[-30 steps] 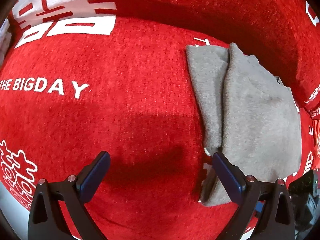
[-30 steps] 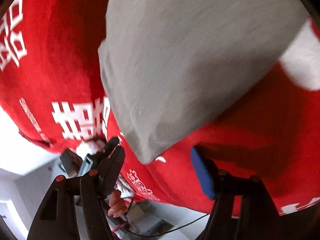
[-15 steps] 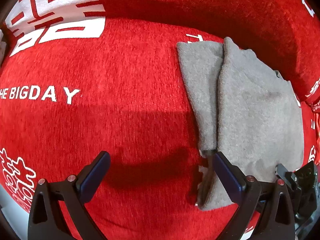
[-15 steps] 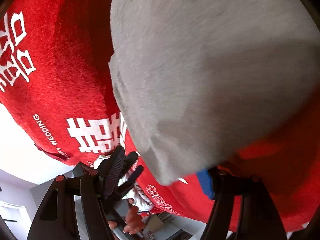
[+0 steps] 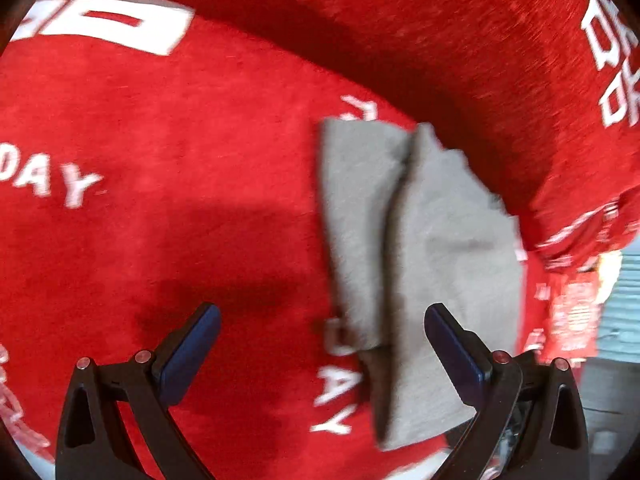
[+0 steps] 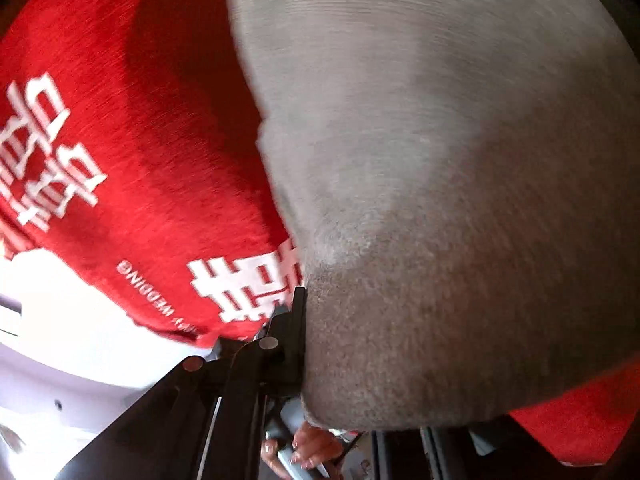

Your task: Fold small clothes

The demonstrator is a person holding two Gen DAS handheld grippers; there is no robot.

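The right claw has just snapped shut, seemingly pinching the grey cloth at its near corner. The left claw hangs spread. Lift slowly, keeping the fold edges aligned.

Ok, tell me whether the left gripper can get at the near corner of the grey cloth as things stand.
Probably yes. The left gripper is open just above the grey cloth, whose near corner lies by its right finger with only the red cover beneath; nothing blocks it.
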